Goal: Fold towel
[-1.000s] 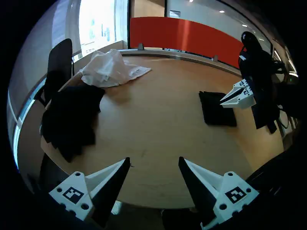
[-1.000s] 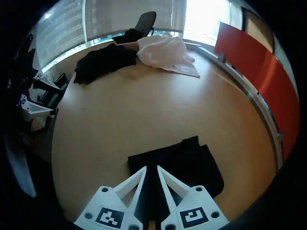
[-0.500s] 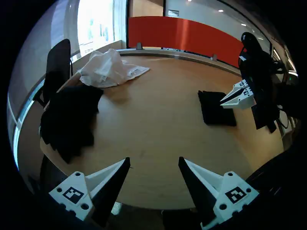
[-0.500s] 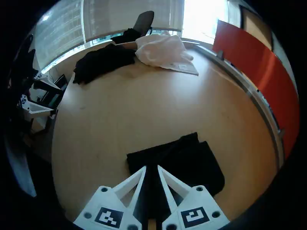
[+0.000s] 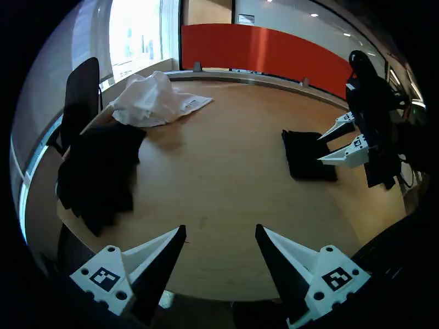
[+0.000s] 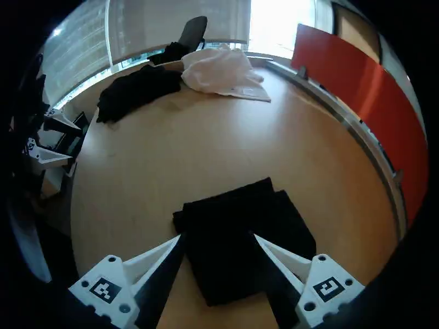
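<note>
Bare wood of the table (image 5: 219,164) runs open through the middle of the left gripper view, up to the red panel (image 5: 263,52) at the top. At the left a black cloth heap (image 5: 99,170) and, above it, a white cloth heap (image 5: 151,101) block the way; right of centre lie the folded black towel (image 5: 302,156) and, at its right edge, the right gripper (image 5: 320,151).

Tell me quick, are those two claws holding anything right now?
Left gripper: open, holding nothing.
Right gripper: open, poised at the folded black towel, not gripping it.
</note>
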